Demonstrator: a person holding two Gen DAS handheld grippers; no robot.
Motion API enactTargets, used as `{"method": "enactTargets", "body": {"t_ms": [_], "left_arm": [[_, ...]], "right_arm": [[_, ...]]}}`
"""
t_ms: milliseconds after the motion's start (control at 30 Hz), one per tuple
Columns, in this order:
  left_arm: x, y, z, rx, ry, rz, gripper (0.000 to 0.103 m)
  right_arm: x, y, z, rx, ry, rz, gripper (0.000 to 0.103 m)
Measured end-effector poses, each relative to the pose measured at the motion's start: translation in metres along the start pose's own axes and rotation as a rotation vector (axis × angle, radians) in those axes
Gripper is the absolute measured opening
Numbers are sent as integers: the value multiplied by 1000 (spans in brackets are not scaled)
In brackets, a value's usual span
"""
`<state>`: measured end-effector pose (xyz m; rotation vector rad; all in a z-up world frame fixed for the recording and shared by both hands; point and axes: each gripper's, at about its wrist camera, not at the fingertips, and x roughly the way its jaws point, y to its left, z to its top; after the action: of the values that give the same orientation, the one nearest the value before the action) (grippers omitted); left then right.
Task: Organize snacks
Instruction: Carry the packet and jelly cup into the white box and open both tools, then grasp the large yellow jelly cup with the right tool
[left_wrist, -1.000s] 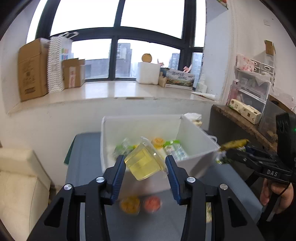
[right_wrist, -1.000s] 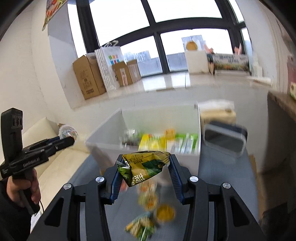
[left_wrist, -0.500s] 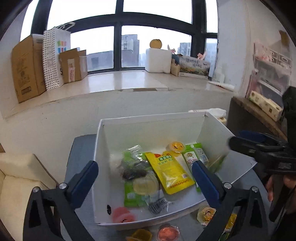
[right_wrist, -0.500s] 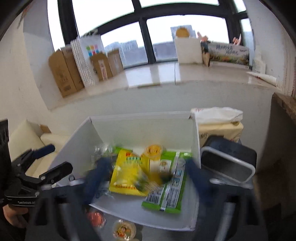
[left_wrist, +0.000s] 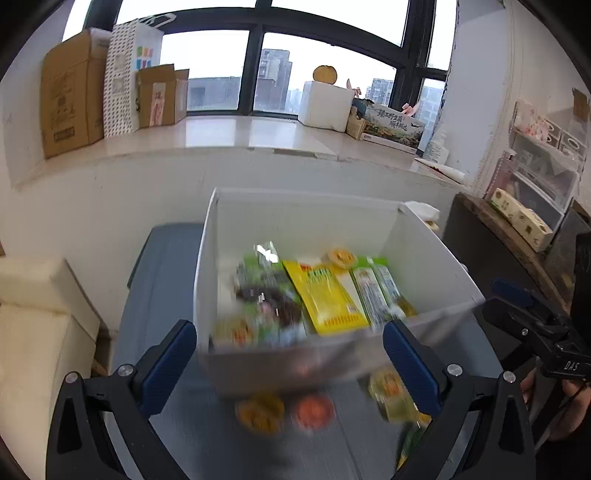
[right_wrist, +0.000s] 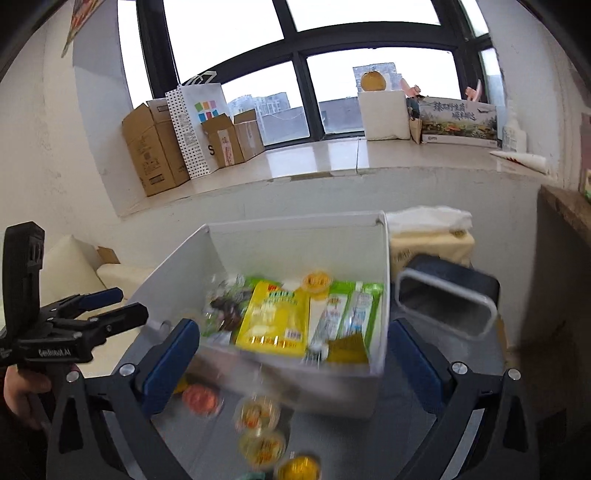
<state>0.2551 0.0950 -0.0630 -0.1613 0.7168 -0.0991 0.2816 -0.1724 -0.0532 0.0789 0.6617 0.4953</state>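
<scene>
Both hand-held grippers, left and right, spread wide and empty at lower frame, facing the white box where snacks collect.

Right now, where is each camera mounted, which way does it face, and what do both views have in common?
Left wrist view: sits on the left claw, looking forward and down at the white open-topped box of snacks; its own open blue-padded fingers show, plus the right claw at the right edge.
Right wrist view: sits on the right claw, facing the same box; the left claw shows at left.
Shared: the box, the yellow snack pouch, windowsill.
</scene>
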Motion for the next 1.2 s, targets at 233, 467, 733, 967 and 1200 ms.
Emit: {"method": "enactTargets", "body": {"t_ms": [233, 467, 733, 967, 1200], "left_arm": [[-38, -8, -75, -35, -1, -13, 103], [-52, -25, -123, -30, 22, -18, 103], [-53, -25, -132, -35, 37, -16, 103], [-51, -9, -137, -60, 57, 7, 103], [-43, -2, -139, -88, 75, 10, 103]], "right_arm": [[-39, -5, -72, 16, 50, -25, 103], [-42, -3, -129, 41, 130, -30, 103], [-18, -15, -116, 131, 153, -19, 103], [21, -19, -115, 146, 204, -37, 86], [33, -9, -112, 63, 239, -57, 38]]}}
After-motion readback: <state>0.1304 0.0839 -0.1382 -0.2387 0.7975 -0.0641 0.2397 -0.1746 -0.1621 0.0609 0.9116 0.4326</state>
